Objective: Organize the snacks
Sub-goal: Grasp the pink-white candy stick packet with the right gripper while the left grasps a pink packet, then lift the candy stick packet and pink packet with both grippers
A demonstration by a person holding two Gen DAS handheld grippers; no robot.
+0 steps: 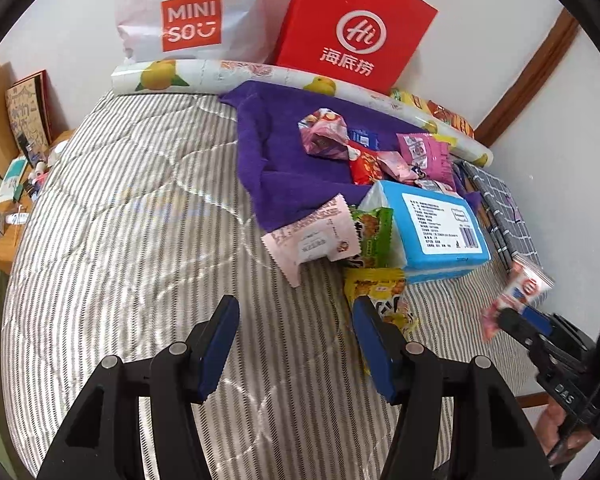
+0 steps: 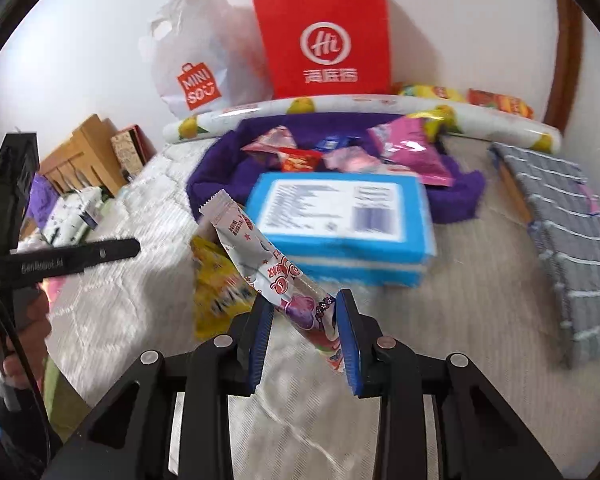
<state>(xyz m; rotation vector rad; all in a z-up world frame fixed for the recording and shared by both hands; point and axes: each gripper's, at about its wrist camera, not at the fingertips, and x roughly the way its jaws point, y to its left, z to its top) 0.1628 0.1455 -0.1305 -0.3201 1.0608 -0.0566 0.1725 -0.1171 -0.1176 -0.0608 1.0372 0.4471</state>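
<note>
The long white snack packet (image 2: 274, 276) with red and purple print sat slantwise between the blue pads of the right claw (image 2: 304, 336), its lower end pinched there and its crimped top reaching up to the left, lifted clear of the striped bed cover (image 2: 440, 340). The left wrist view showed the same packet (image 1: 516, 292) held off the bed at the right edge.

The left claw (image 1: 296, 344) hung part-open over the bed with nothing between its pads. A yellow snack bag (image 1: 380, 292) lay just past its right finger, with a green snack bag (image 1: 374, 236) and a pale pink packet (image 1: 308, 236) beyond. Beside these stood a blue tissue pack (image 1: 436, 228). Behind it, more snacks lay heaped on a purple towel (image 1: 268, 136). A fruit-print roll (image 1: 228, 74), a red paper bag (image 1: 352, 28) and a white shopping bag (image 1: 188, 12) lined the wall.
</note>
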